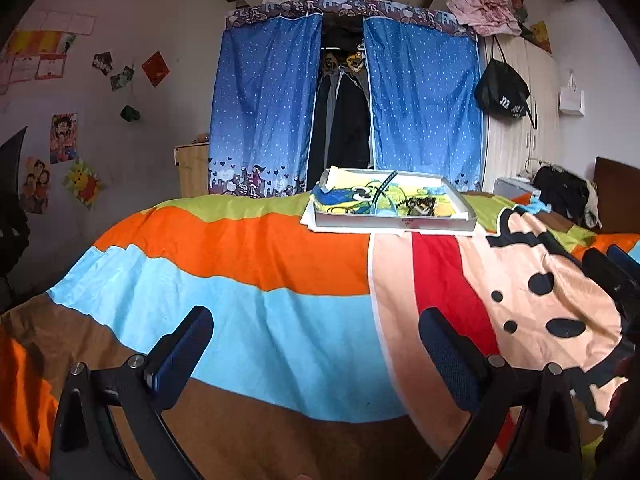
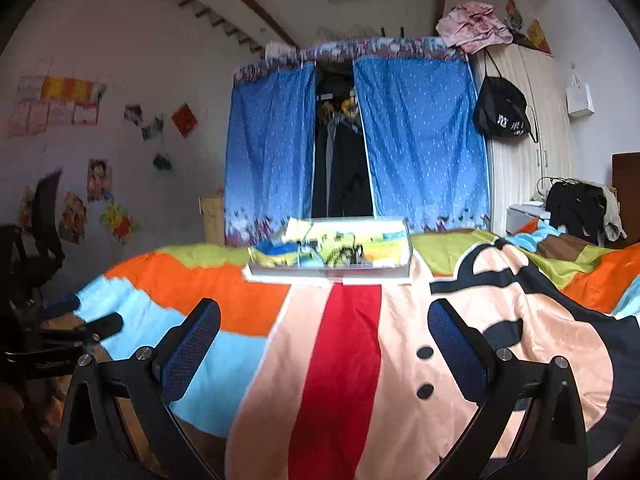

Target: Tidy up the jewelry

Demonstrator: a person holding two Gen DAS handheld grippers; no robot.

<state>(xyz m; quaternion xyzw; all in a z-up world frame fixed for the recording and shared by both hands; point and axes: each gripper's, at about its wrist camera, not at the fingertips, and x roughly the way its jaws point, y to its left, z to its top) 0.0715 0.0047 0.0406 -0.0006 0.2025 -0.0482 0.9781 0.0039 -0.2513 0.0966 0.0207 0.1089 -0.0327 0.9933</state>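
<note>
Left wrist view: the left gripper is held wide open and empty above the bedspread; the jewelry tray is seen well ahead, slightly right, its long side crosswise.

Right wrist view: the right gripper, likewise spread and empty, is faced by the tray straight ahead, seemingly nearer.

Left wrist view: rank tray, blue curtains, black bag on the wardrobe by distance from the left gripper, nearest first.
From the left gripper, jaws open over the bedspread:
1. Tray, on the bed, ahead and slightly right.
2. Blue curtains, behind the bed, centre.
3. Black bag, hanging far right. Close to the curtains' depth; order there uncertain.
</note>
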